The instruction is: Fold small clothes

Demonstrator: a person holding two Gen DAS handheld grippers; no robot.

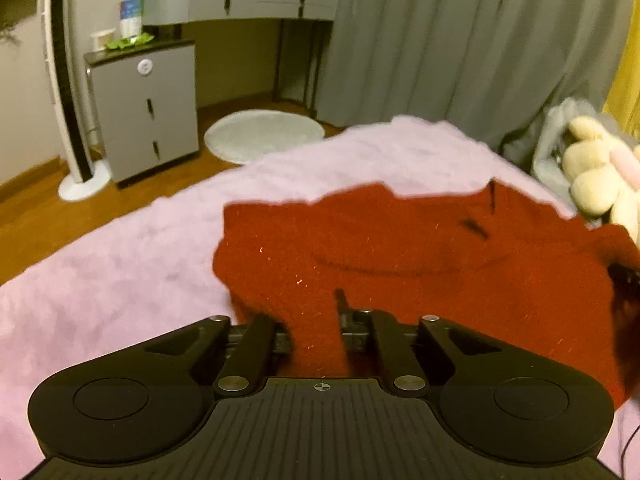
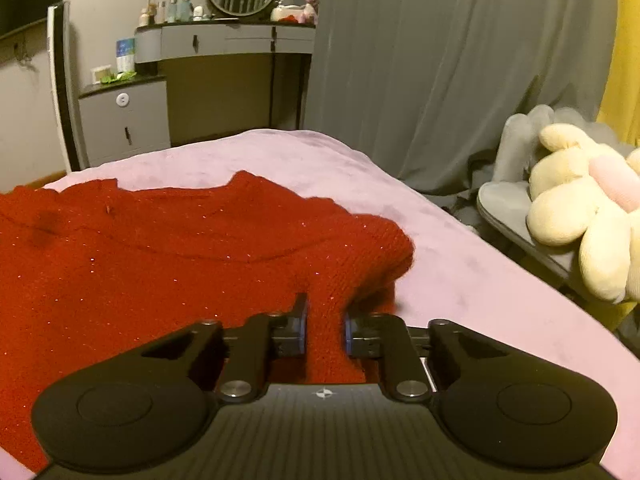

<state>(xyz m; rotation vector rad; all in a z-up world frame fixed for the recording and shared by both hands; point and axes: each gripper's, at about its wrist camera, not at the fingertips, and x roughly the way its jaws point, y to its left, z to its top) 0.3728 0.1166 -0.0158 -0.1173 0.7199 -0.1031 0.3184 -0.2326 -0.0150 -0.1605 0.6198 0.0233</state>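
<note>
The red knit garment (image 2: 168,264) lies spread on the lilac bed cover (image 2: 460,280), its near hem raised toward you. Your left gripper (image 1: 316,320) has its jaws closed on the near left part of the hem; knit fills the gap between them. Your right gripper (image 2: 326,320) pinches a bunched ridge of knit at the near right edge between its blue pads (image 2: 303,322).

Risks from here, as a judgement:
- The knit is loose and stretchy; uneven pull between the two grips would skew the fold line.
- The right grip holds a narrow bunch only; a quick lift could let it slip out.
- The plush cover may drag on the knit and wrinkle the lower layer.

Containers: the grey seat (image 2: 516,216) beside the bed holds a cream plush toy (image 2: 576,216). No basket or bin is visible.
</note>
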